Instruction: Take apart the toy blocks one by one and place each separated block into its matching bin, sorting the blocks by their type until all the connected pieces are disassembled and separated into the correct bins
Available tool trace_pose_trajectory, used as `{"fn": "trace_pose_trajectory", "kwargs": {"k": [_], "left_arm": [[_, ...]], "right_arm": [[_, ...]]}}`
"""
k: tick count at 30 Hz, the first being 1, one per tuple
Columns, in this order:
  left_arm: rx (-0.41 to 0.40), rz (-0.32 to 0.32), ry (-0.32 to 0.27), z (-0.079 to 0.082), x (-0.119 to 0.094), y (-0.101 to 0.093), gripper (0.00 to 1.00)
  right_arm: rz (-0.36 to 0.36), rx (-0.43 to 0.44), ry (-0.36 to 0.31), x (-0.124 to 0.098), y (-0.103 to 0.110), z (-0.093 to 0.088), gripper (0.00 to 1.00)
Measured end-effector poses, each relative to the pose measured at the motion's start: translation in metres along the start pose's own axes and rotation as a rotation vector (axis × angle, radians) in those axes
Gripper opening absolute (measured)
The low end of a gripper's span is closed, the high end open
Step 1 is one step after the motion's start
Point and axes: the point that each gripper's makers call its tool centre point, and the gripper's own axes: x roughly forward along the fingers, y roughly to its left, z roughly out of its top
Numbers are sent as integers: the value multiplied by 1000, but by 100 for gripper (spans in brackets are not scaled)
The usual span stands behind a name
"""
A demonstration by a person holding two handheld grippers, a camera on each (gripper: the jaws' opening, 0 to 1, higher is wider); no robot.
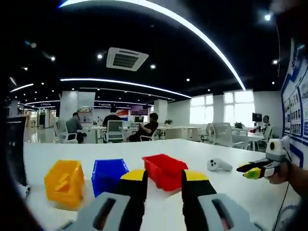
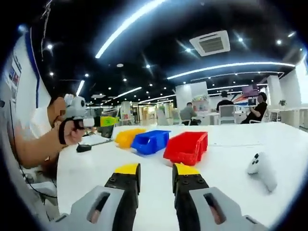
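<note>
Both grippers hover above a white worktop point(image 1: 202, 149) in an open-plan office, each with its black, yellow-tipped jaws standing apart and holding nothing. Seen from the left gripper view, the left gripper point(image 1: 164, 185) points toward three plastic bins lined up side by side: a yellow bin point(image 1: 65, 183) on the left, a blue bin point(image 1: 109, 175) in the middle and a red bin point(image 1: 164, 169) on the right. Beyond the red bin to the right lies a white handheld controller point(image 1: 219, 165), well apart from the bins. At the far right edge, a hand holds the right gripper point(image 1: 254, 170) over the worktop's edge. From the right gripper view, the right gripper point(image 2: 150, 179) faces the same row from the other end, the red bin point(image 2: 186, 147) nearest, the blue bin point(image 2: 150, 141) next and the yellow bin point(image 2: 128, 136) farthest. The white controller point(image 2: 262, 171) rests on the worktop point(image 2: 231, 144) to the right. At left, a person's hand point(image 2: 72, 132) grips the left gripper point(image 2: 107, 121). No toy blocks can be made out on the worktop or in the bins. Seated people occupy desks in the background.
</note>
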Motion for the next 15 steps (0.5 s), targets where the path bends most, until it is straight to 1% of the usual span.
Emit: {"fn": "trace_pose_trajectory", "kwargs": {"k": [2,4,6,8,10,12,15], "left_arm": [[11,12,-11,-8,-18,2,28],[0,26,-33,-13,-33,4,27],[-17,37,-43,-17,-42,5,26],[-4,56,-62,-20,-51,6,25],[21,53,-57,-25,-55,5,25],[44,60,-38,-30,-56,5,26],[45,55,-18,-38,-57,3,28]], "right_arm": [[4,-3,-3,0,4,0,32],[7,-8,0,-1,6,-1,31],[1,-12,4,-3,8,-2,31],[-15,-13,28,-5,7,-8,30],[-26,-16,38,-8,7,-12,30],[-28,-10,41,-11,8,-14,30],[-28,1,37,-15,11,-18,30]]}}
